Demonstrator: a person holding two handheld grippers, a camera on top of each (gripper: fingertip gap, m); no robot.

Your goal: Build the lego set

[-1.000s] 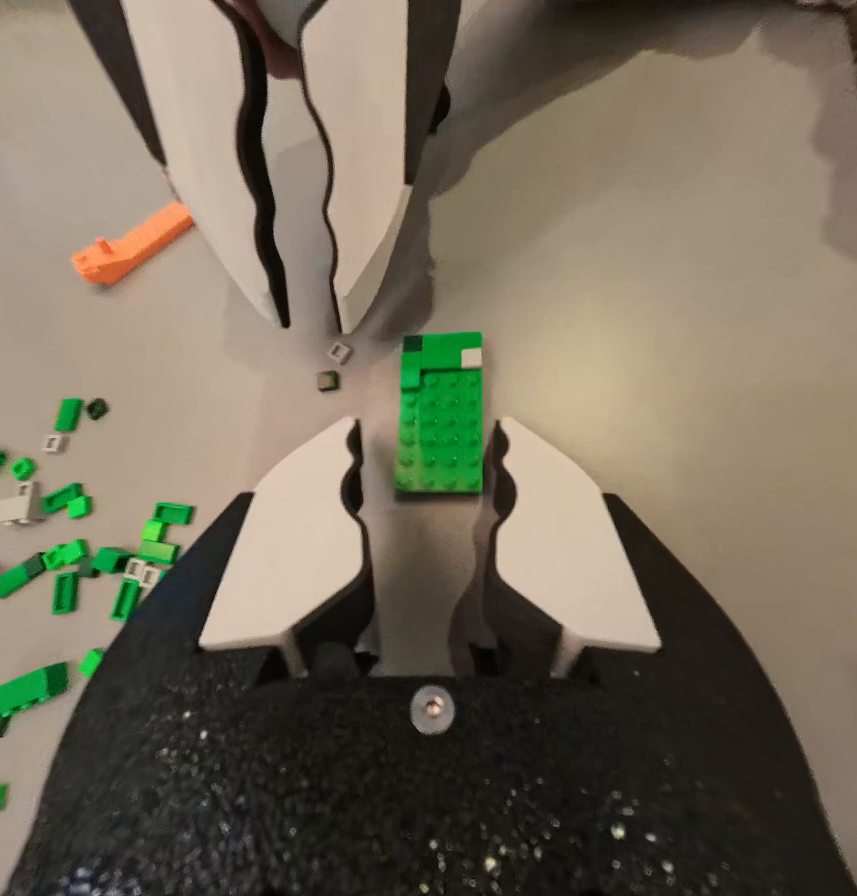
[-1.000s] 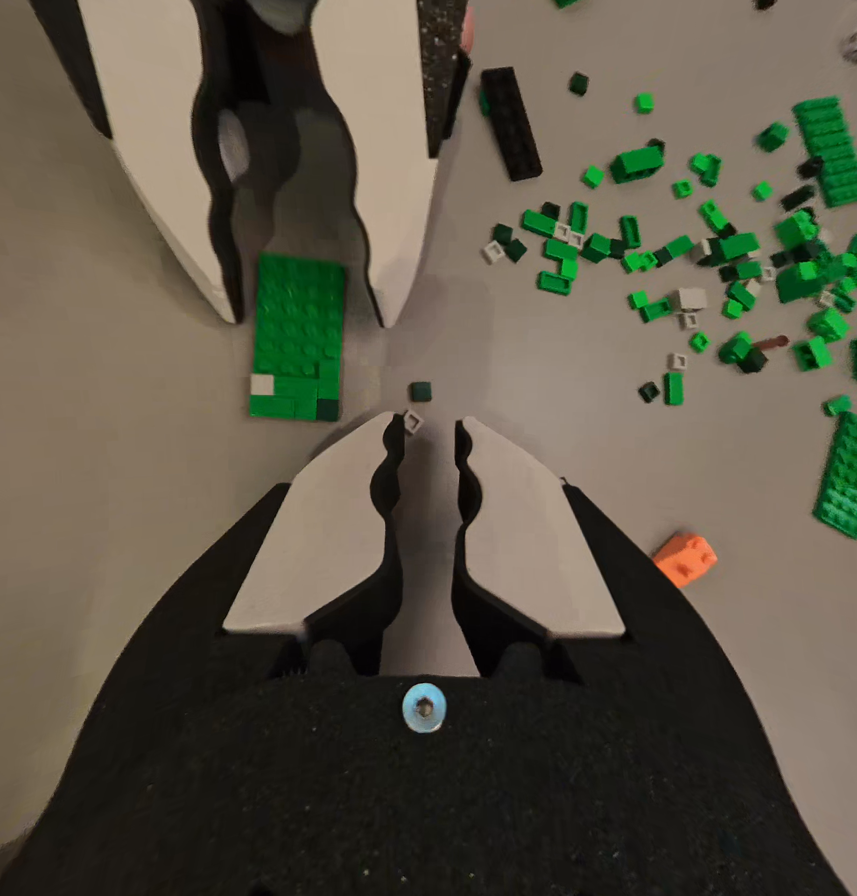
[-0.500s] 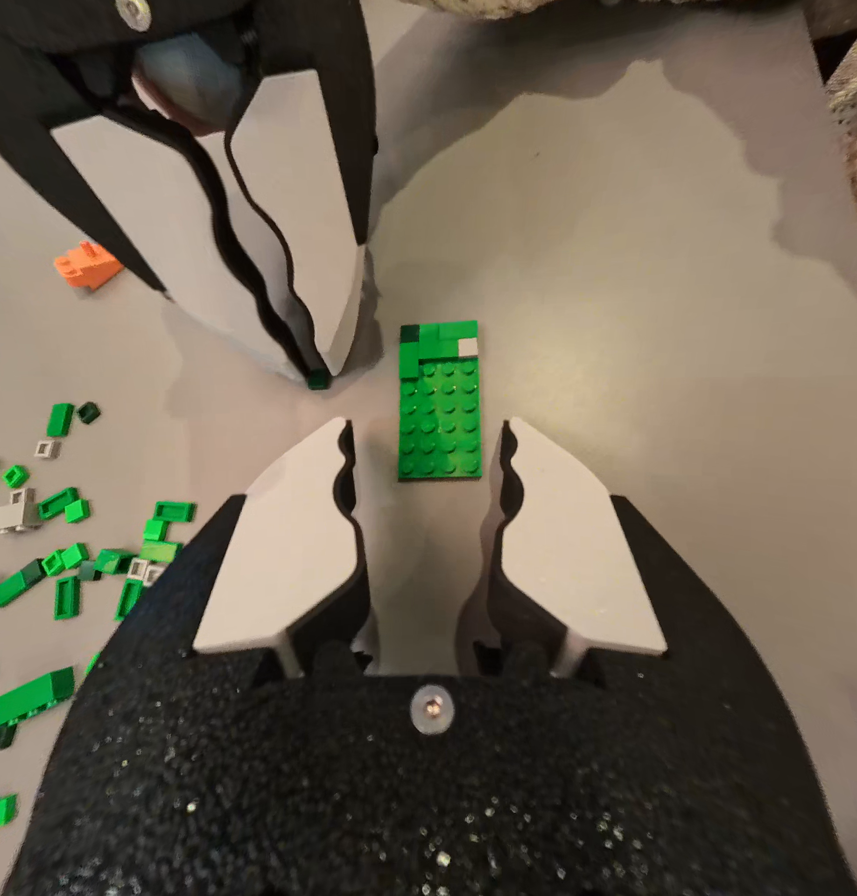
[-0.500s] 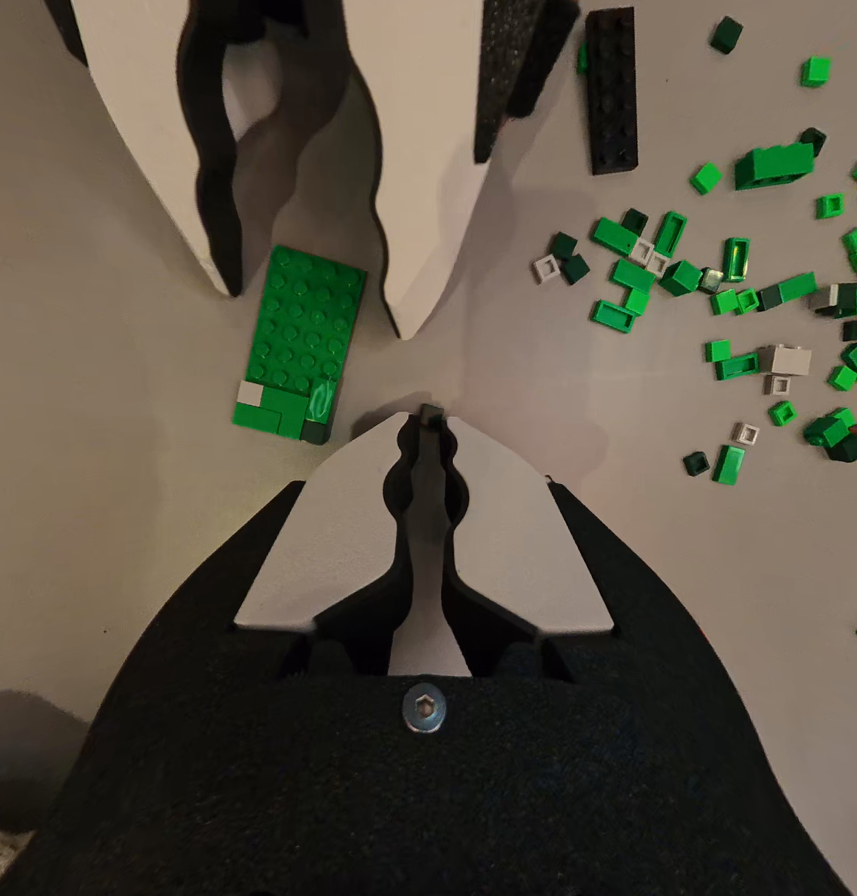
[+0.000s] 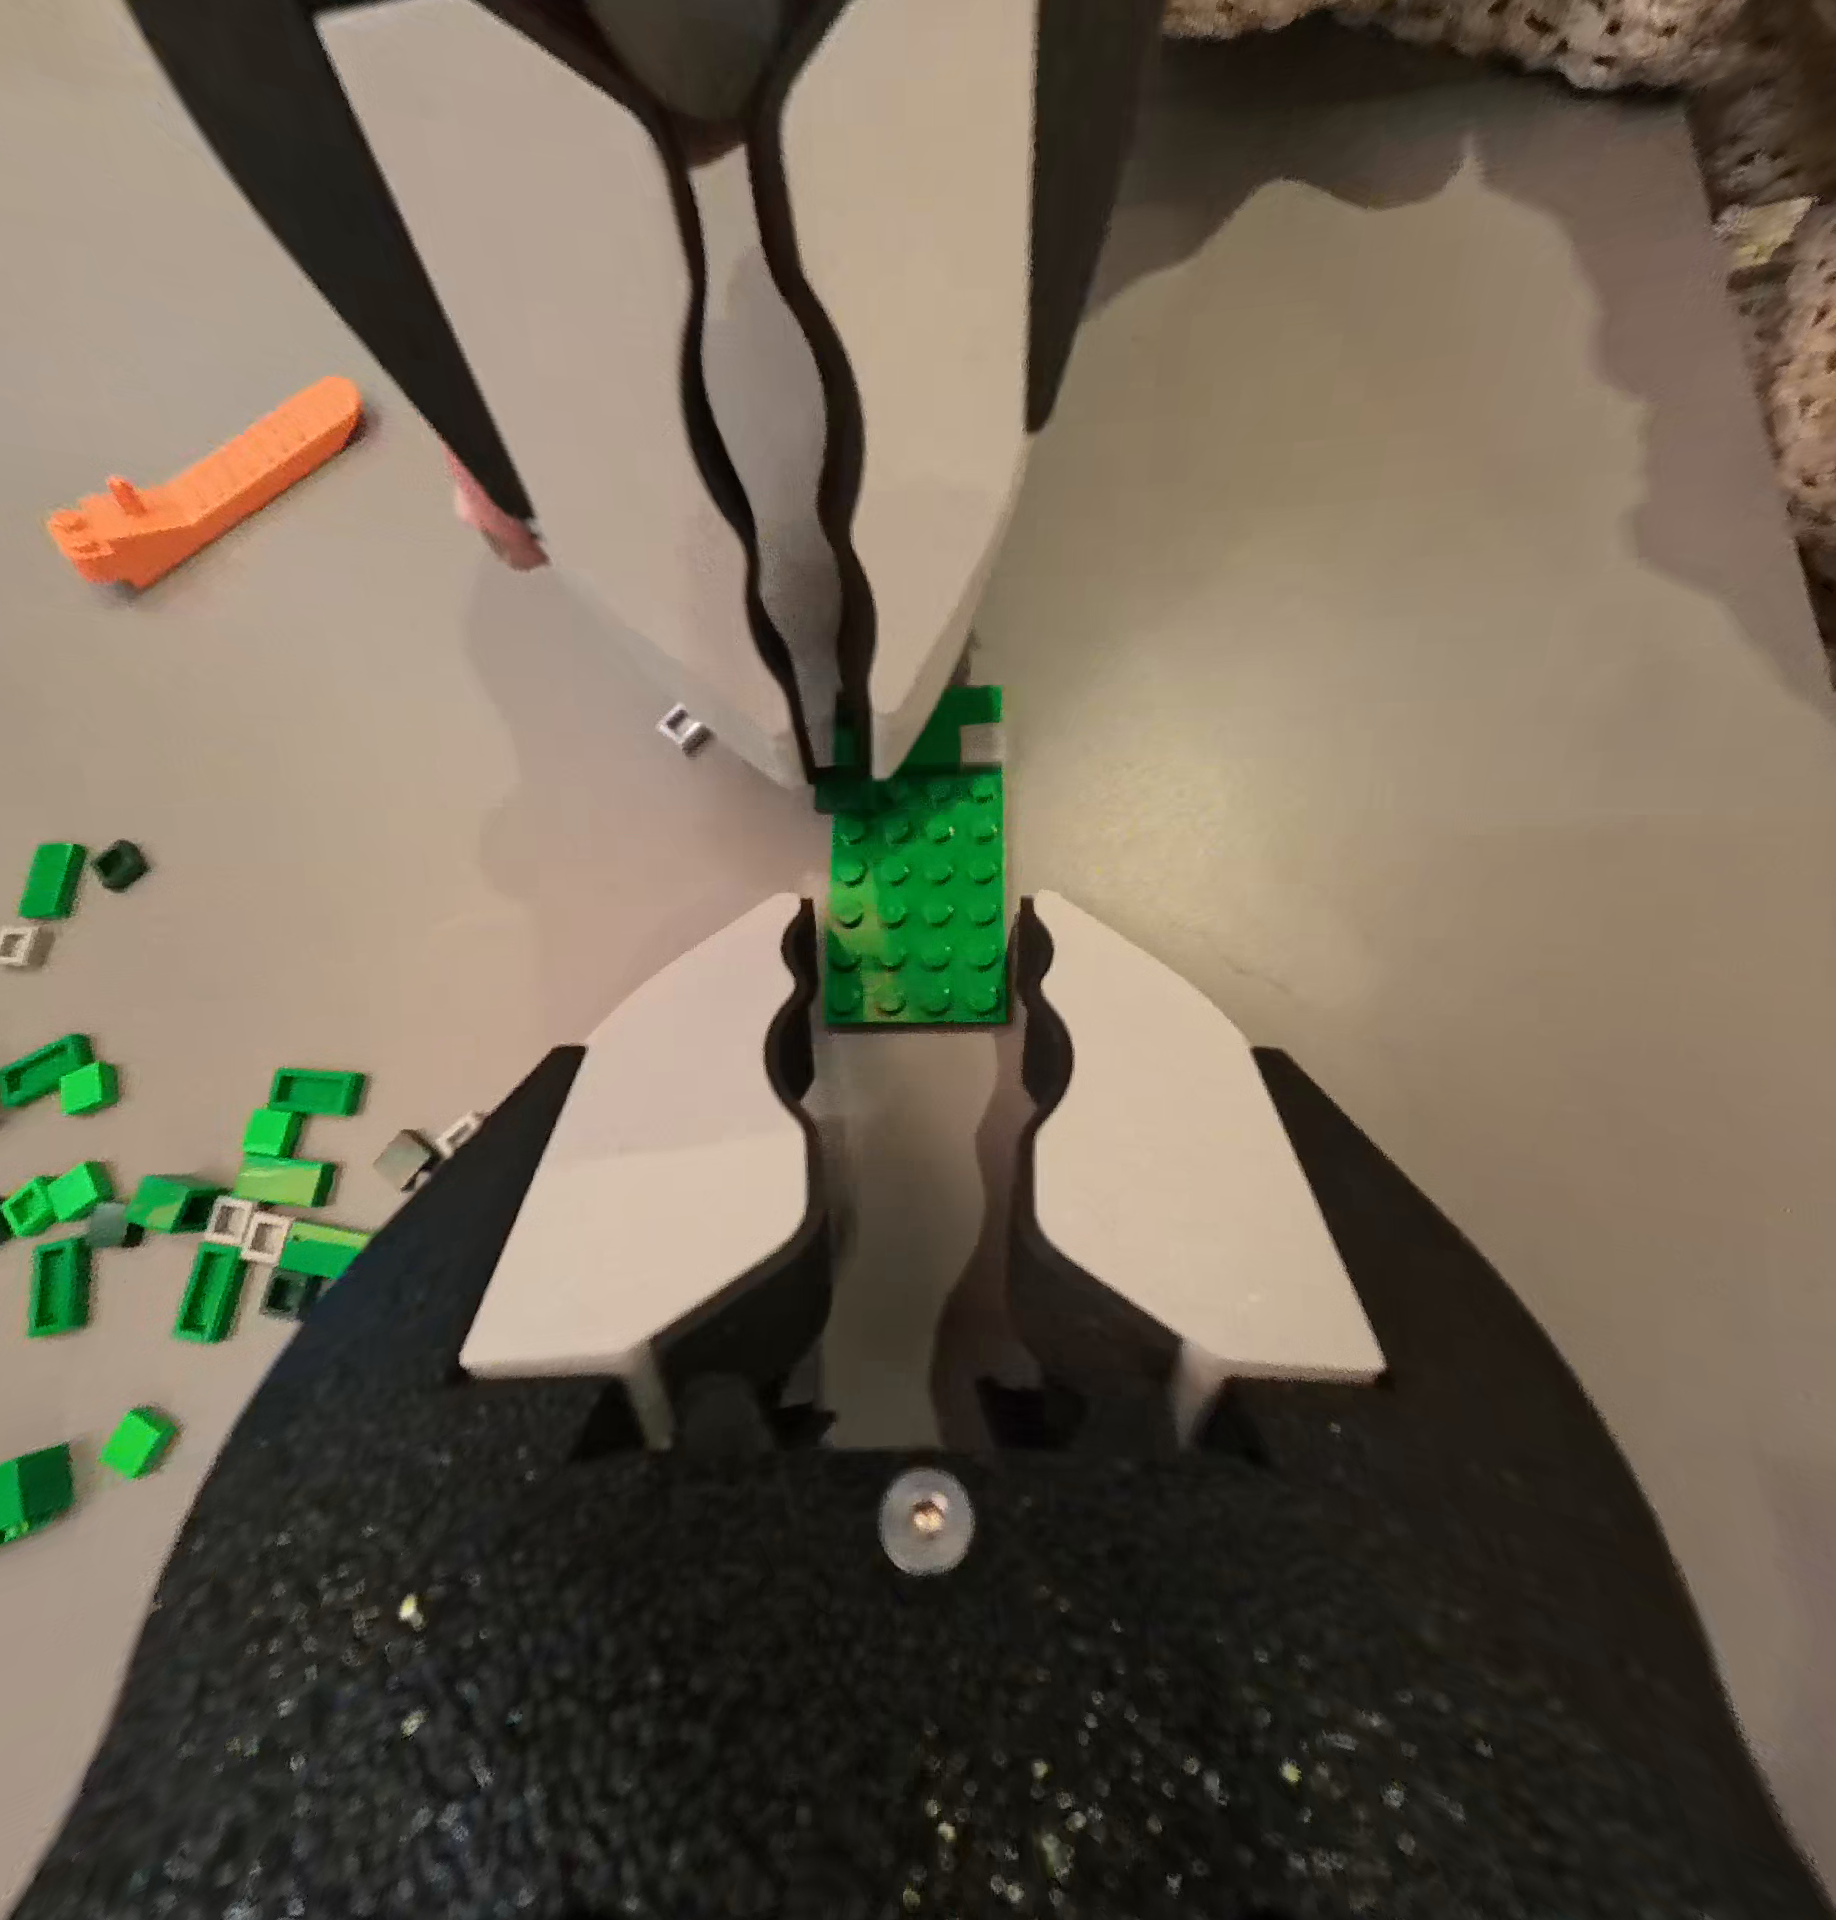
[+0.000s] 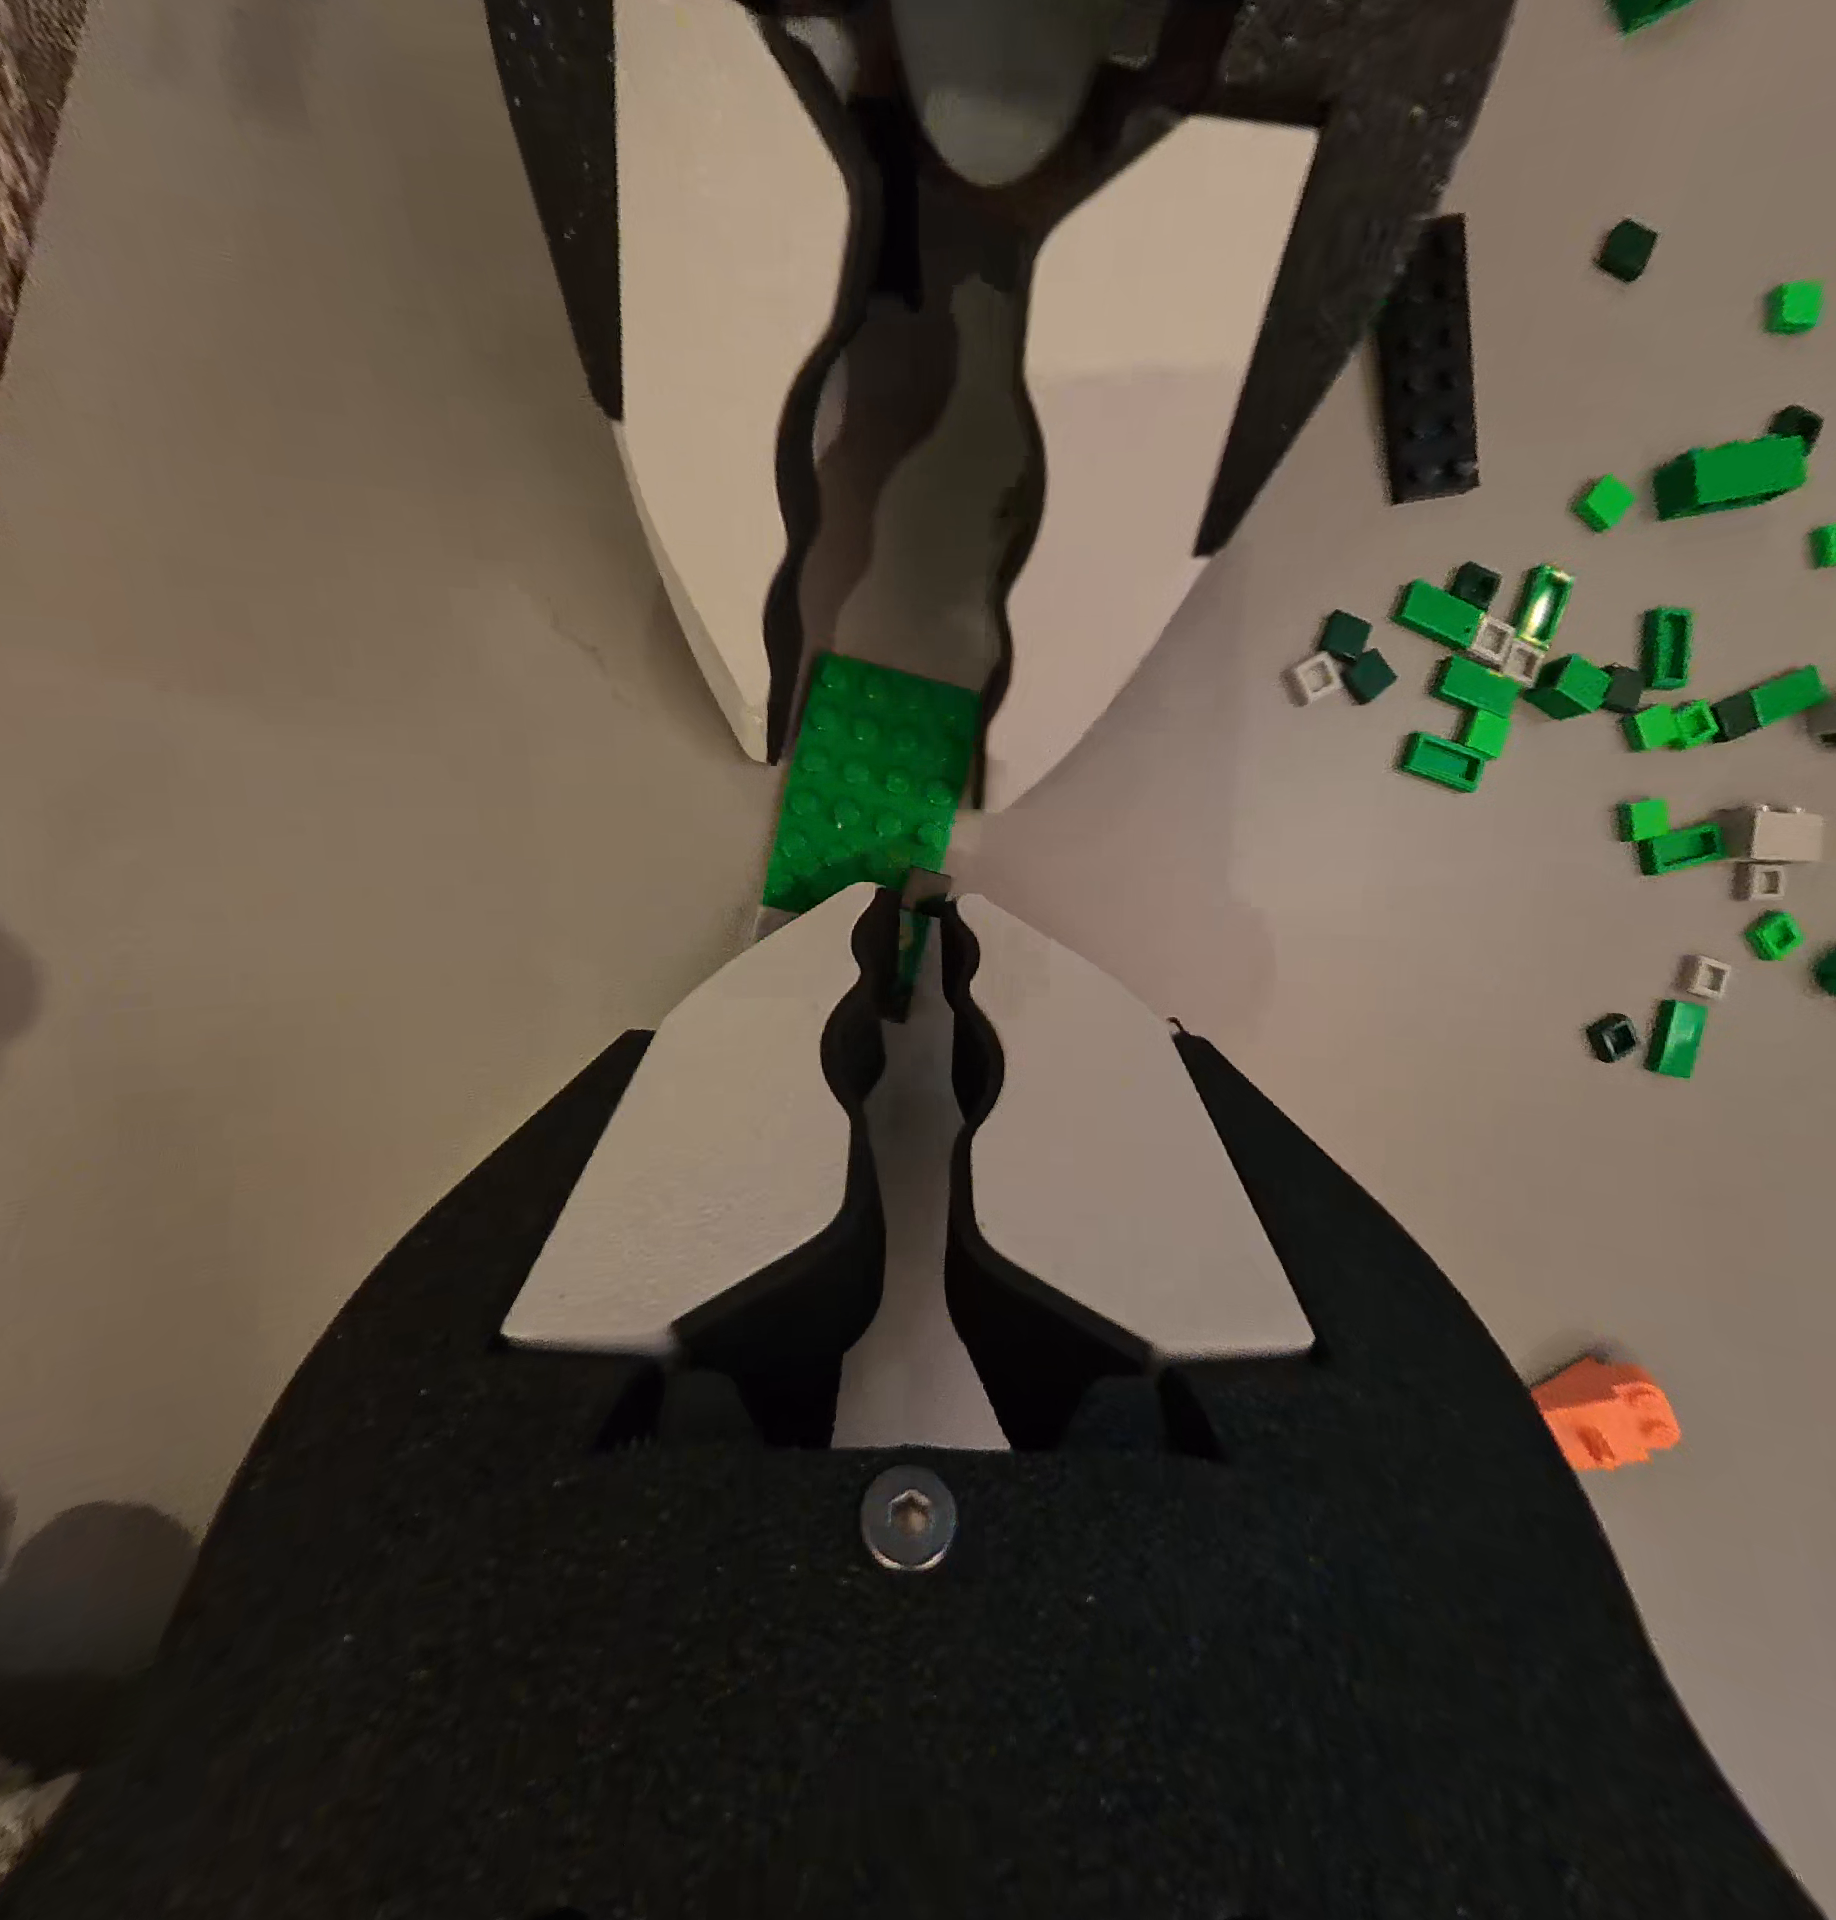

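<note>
A green studded plate (image 5: 924, 914) lies on the grey table, with a row of green tiles and one light grey tile (image 5: 981, 740) at its far end. My left gripper (image 5: 916, 904) is shut on the plate's near end, its pads against both long sides; it also shows in the right wrist view (image 6: 883, 748). My right gripper (image 6: 912, 902) is shut on a small dark green piece (image 6: 924, 888) and holds it down at the plate's (image 6: 872, 769) tiled end. In the left wrist view it (image 5: 841, 748) comes from above, and its tips hide part of the tiles.
Several loose green, dark green and grey pieces (image 5: 166, 1195) lie left of the plate, seen at the right in the right wrist view (image 6: 1620, 707). An orange brick separator (image 5: 207, 488), a black plate (image 6: 1428, 374) and a small grey piece (image 5: 682, 725) lie nearby. Textured fabric (image 5: 1807, 312) borders the table. My two grippers' fingertips are within a few centimetres of each other. The orange brick separator (image 5: 207, 488) is about 15 cm from my right fingertips.
My right gripper closed on the dark green piece on the table and carried it onto the plate's tiled end. My left gripper moved forward and closed on the plate.
</note>
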